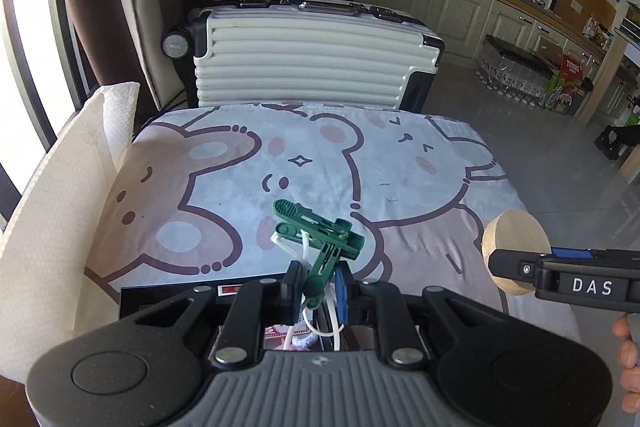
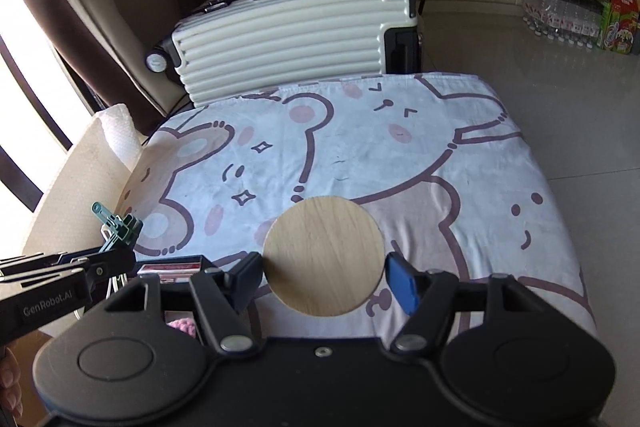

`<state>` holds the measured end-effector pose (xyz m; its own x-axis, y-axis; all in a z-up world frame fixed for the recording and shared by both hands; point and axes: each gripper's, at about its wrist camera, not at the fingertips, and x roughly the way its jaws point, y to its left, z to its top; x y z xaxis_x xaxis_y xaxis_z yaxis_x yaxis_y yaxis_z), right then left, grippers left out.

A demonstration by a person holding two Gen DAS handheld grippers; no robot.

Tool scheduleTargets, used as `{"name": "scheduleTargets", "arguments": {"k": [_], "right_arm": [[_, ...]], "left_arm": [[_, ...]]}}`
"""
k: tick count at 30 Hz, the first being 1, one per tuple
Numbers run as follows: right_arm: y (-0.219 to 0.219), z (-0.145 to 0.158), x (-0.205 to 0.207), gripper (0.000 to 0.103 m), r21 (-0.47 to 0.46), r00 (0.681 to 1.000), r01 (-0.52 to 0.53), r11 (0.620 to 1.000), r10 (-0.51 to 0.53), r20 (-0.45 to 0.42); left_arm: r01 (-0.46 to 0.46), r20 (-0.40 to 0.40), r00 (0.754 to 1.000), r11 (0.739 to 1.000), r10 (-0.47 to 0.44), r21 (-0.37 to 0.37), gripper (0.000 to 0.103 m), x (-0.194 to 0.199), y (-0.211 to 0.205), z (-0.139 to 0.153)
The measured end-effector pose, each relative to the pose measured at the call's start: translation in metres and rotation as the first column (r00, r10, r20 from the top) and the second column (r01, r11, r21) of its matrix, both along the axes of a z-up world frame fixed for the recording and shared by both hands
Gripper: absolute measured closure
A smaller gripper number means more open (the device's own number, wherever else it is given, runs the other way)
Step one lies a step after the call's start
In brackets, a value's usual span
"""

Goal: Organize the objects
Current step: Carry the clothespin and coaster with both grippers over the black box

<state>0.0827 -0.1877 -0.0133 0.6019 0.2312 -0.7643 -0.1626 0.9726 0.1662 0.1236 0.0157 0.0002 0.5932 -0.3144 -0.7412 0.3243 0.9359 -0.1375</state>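
My left gripper [image 1: 318, 287] is shut on a bunch of green clothes pegs [image 1: 316, 235] with white cords, held above the bear-print cloth [image 1: 224, 163]. The same green clothes pegs [image 2: 118, 227] show at the left of the right wrist view, sticking out of the left gripper [image 2: 96, 269]. My right gripper [image 2: 324, 277] is shut on a round wooden disc [image 2: 323, 257], its pads pressing on the disc's two sides, also above the cloth. In the left wrist view the wooden disc [image 1: 516, 247] and the right gripper [image 1: 520, 269] enter from the right edge.
A black box [image 1: 168, 297] with a red label lies at the cloth's near edge under the grippers. A paper towel roll [image 1: 60, 219] stands at the left. A cream suitcase [image 1: 312, 55] stands behind the table. A person's hand [image 1: 628, 359] holds the right gripper.
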Motion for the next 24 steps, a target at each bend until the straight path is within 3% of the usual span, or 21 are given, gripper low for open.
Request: {"name": "scheduleTargets", "arguments": {"k": [10,24], "right_arm": [[0.015,0.024,-0.032,0.035,0.023,0.998,-0.040,0.999,0.039,0.044],[0.035,0.029,-0.040,0.035,0.017,0.998,-0.043,0.999,0.042,0.055]], "left_arm": [[-0.034,0.040,0.999,0.999,0.035,-0.016,0.085,-0.028,0.033,0.020],[-0.073,0.059,0.995,0.996,0.076,-0.047,0.085,-0.035,0.071,0.025]]}}
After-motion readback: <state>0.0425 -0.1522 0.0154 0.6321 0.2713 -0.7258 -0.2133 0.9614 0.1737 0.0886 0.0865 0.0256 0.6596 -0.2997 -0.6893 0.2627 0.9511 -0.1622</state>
